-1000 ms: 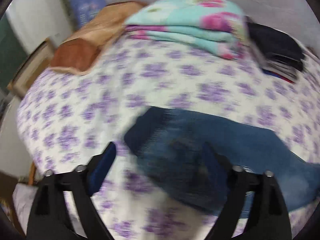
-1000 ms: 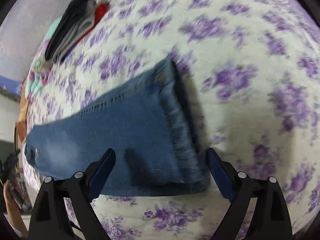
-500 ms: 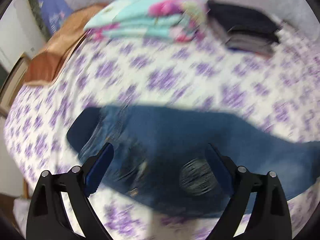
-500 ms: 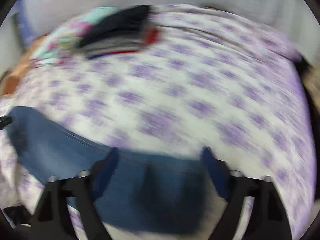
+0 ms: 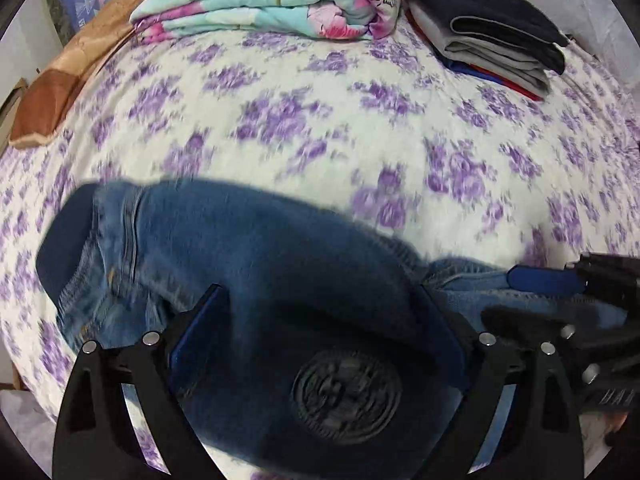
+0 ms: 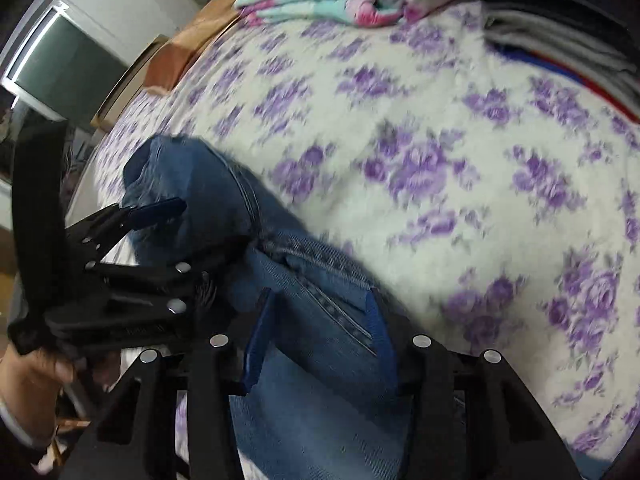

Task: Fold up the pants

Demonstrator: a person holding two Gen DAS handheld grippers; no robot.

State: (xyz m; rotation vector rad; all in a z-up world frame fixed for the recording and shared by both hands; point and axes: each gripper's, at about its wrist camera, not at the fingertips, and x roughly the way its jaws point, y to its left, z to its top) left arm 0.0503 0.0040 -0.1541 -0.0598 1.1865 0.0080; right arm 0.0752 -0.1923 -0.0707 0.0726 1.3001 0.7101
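Since a second ago your right gripper (image 6: 318,332) has swung from the hem end of the blue denim pants (image 5: 256,264) across to the waist end, beside your left gripper (image 5: 320,328), and both now sit low over the denim. Your pants lie on the white bedsheet with purple flowers (image 5: 320,120), near its front edge, with the dark waistband at the left of the left wrist view and a round embroidered patch between your left fingers.

Your left fingers (image 5: 200,332) stand wide apart over the denim; the cloth lies between them, but you have no grip with them that shows. Your right jaws are closing, about half open, with a seamed fold of denim between the blue pads (image 6: 256,344); the blur leaves it unclear whether the pads press on it yet.

Your hand (image 6: 36,364) holding the left gripper shows at the lower left of the right wrist view. At the far side of the bed lie a folded turquoise quilt with pink flowers (image 5: 272,4) and, just beside it, a stack of folded dark and grey clothes (image 5: 492,36).
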